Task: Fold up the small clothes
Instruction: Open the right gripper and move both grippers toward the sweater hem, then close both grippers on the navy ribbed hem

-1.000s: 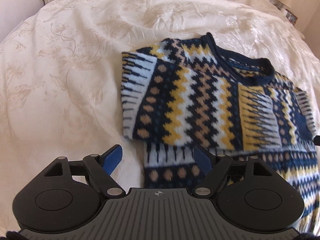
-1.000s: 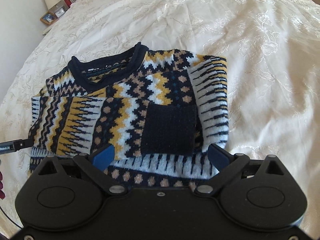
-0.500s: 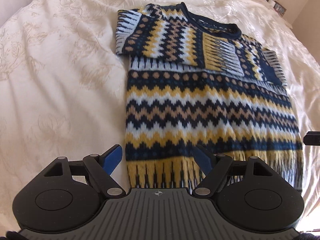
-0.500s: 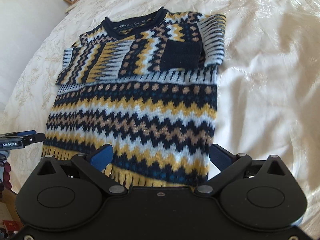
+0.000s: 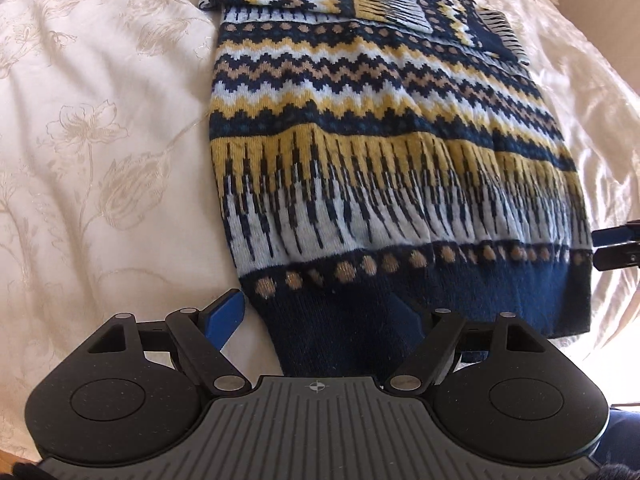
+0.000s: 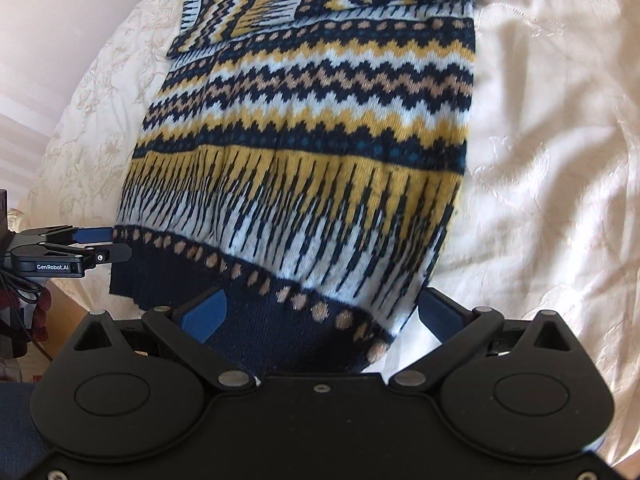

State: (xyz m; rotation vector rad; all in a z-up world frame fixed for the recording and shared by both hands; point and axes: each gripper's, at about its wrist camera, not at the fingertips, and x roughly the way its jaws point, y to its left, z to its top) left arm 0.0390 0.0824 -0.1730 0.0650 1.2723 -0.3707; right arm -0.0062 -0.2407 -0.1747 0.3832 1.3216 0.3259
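Hidden: the sweater (image 5: 384, 152) runs off the frame at 12 o'clock in both wrist views, so the collar is cut off; its navy hem (image 5: 440, 300) dips behind each tool body at 6 o'clock.
Writing: "GenRobot.AI" reads on the left gripper (image 6: 100, 246), seen at 9 o'clock from the right wrist.
Sweater: flat on the cream floral bedspread (image 5: 100, 140), sleeves folded across the chest at 12 o'clock.
Left gripper: jaws spread, straddling the hem's left corner, blue fingers (image 5: 224, 314) either side.
Right gripper (image 6: 320, 312): jaws spread over the hem's right corner.
Surroundings: tangled cable (image 6: 18, 284) at 9 o'clock.
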